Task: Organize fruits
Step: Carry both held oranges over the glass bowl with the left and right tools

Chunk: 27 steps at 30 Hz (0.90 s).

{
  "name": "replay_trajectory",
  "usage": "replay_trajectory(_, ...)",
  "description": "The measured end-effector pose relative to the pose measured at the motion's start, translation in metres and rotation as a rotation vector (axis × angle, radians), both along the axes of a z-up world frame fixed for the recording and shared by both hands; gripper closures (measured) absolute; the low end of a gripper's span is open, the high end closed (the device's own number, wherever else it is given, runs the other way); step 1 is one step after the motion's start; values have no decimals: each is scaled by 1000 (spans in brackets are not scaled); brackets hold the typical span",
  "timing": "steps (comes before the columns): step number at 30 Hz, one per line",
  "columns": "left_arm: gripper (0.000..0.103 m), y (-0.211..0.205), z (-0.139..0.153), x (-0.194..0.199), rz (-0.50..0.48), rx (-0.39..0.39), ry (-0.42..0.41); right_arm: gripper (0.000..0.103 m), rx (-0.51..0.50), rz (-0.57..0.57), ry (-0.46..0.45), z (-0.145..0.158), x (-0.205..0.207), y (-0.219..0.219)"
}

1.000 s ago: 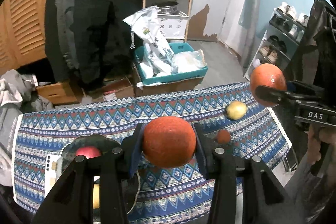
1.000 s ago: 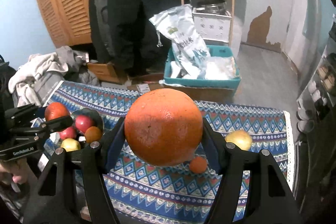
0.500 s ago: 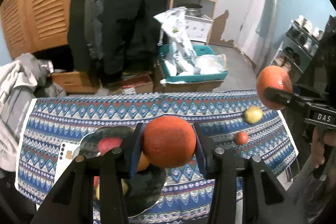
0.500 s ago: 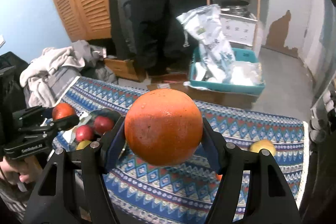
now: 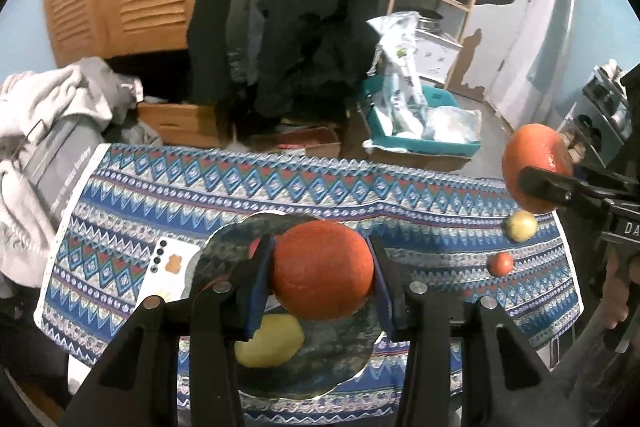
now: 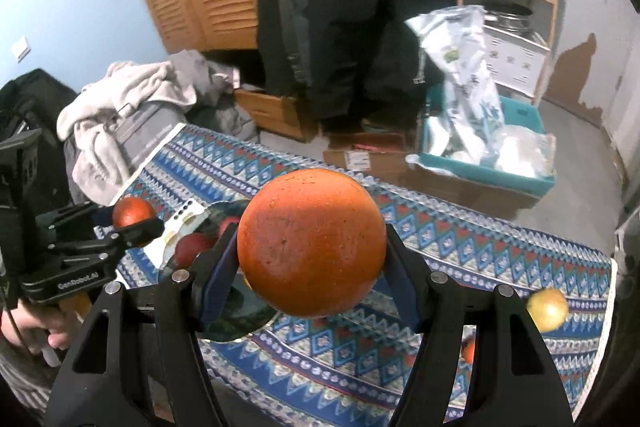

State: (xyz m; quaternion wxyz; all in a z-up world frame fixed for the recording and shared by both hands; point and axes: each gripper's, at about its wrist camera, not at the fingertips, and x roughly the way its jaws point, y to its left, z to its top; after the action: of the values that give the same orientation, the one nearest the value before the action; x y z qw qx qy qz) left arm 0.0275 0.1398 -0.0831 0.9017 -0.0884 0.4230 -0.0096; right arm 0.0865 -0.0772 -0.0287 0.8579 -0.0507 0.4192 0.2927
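Observation:
My left gripper (image 5: pixel 322 275) is shut on a red-orange fruit (image 5: pixel 322 269) and holds it over the dark plate (image 5: pixel 340 355), where a yellow fruit (image 5: pixel 270 345) lies. It shows from the side in the right wrist view (image 6: pixel 132 223). My right gripper (image 6: pixel 312 247) is shut on a large orange (image 6: pixel 312 243), above the cloth right of the plate (image 6: pixel 236 311), which holds red fruit (image 6: pixel 190 251). The right gripper with its orange (image 5: pixel 534 171) shows at the right of the left wrist view. A yellow fruit (image 5: pixel 520 225) and a small red fruit (image 5: pixel 500 263) lie on the cloth.
A patterned blue cloth (image 5: pixel 240 195) covers the table. A white card (image 5: pixel 166 273) lies left of the plate. Behind the table are a teal bin with bags (image 5: pixel 416 127), cardboard boxes, hanging coats, a wooden shelf and a pile of grey clothes (image 5: pixel 48 131).
Both grippers have moved left along the table with their fruit. My left gripper now hangs over the plate, and the right gripper is closer to the plate.

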Motion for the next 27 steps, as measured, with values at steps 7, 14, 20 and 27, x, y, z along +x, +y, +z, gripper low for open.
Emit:
replay_trajectory(7, 58, 23, -8, -5, 41, -3, 16, 35, -10, 51, 32, -9, 3, 36)
replay_trajectory(14, 58, 44, -28, -6, 77, -3, 64, 35, -18, 95, 75, -26, 6, 74)
replay_trajectory(20, 58, 57, -51, -6, 106, -6, 123, 35, -39, 140, 113, -44, 5, 102)
replay_trajectory(27, 57, 61, -76, -3, 116, -2, 191, 35, -65, 166, 172, -70, 6, 121)
